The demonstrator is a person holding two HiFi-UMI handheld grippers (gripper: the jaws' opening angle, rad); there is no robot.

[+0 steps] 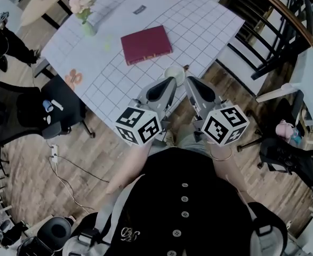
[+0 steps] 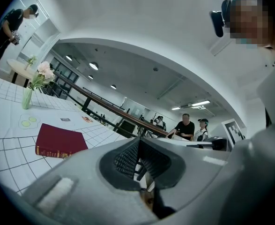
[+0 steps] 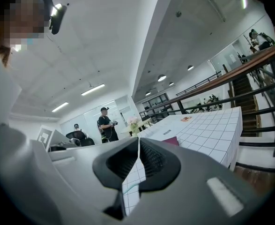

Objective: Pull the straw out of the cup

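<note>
Cup point(image 1: 174, 74) is sitting near the table point(image 1: 209, 25) edge, just ahead of left gripper point(image 1: 171, 81) and right gripper point(image 1: 190, 81), both holding jaws together, empty. Straw axis is unreadable; only head view is showing the cup.

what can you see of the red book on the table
The red book is a closed hardback with a plain dark red cover that looks like cloth or leatherette. The left gripper view shows gilt print along its spine. It lies flat near the middle of the white gridded table, slightly askew to the grid lines. Nothing rests on it, and only the tabletop touches it.
</note>
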